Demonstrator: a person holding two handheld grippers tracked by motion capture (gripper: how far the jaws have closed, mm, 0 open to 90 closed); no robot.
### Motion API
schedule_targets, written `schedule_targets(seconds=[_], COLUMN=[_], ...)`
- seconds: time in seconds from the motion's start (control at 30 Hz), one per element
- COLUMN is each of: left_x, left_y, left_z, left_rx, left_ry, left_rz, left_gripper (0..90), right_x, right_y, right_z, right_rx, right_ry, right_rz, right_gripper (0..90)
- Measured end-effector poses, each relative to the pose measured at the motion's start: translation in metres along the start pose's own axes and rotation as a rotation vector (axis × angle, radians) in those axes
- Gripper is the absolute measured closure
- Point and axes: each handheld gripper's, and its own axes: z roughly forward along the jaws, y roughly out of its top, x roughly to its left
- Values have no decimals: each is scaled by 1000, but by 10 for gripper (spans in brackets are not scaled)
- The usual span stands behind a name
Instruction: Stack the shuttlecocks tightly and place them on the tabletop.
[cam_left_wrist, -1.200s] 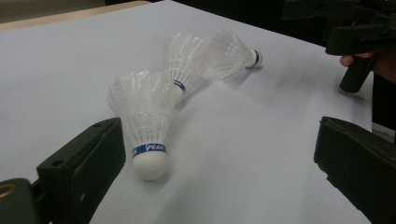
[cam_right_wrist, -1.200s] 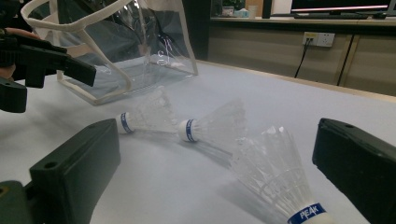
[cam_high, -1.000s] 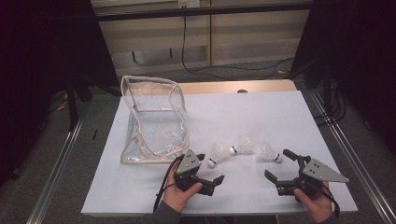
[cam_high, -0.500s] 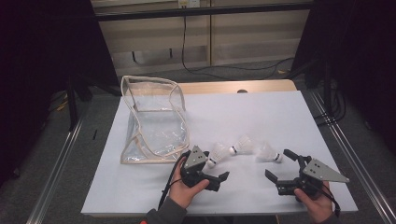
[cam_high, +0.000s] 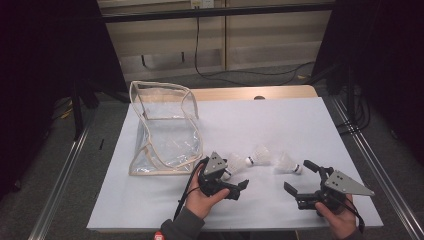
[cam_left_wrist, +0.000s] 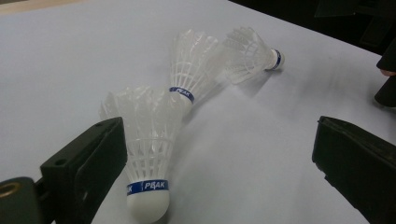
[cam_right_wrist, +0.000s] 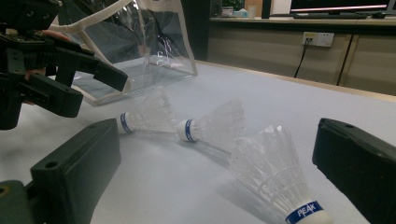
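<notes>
Three white shuttlecocks lie in a row on the white table (cam_high: 310, 125) near its near edge: the left shuttlecock (cam_high: 234, 164) sits just beside the left gripper (cam_high: 239, 186), whose jaws stand wide with the cork end between them and nothing held; the middle shuttlecock (cam_high: 259, 155) lies just right of it. The right shuttlecock (cam_high: 287, 164) lies close to the far jaw of the right gripper (cam_high: 300, 177), jaws also wide, gripping nothing. The clear plastic bag (cam_high: 165, 130) stands open at far left, apart from the shuttlecocks
</notes>
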Motion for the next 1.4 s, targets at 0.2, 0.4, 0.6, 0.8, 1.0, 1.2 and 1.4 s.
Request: schedule_targets(seconds=[0.2, 0.4, 0.6, 0.8, 1.0, 1.2, 1.4], left_x=[2, 4, 3, 5, 9, 9, 9], left_y=[4, 7, 12, 17, 18, 25, 33], left_z=[3, 7, 12, 17, 23, 26, 32], left_rx=[7, 10, 25, 25, 45, 57, 75], left_ry=[12, 23, 27, 46, 68, 69, 66], left_rz=[-3, -16, -9, 0, 6, 30, 46], left_gripper=[34, 37, 40, 40, 40, 42, 55], right_x=[1, 1, 0, 1, 0, 0, 0], right_y=[0, 0, 0, 0, 0, 0, 0], right_z=[1, 0, 0, 0, -1, -1, -1], right_rx=[1, -1, -1, -1, -3, -4, -5], right_ry=[3, 3, -1, 3, 1, 2, 3], right_rz=[-3, 0, 1, 0, 1, 4, 5], right_gripper=[5, 5, 5, 5, 5, 5, 5])
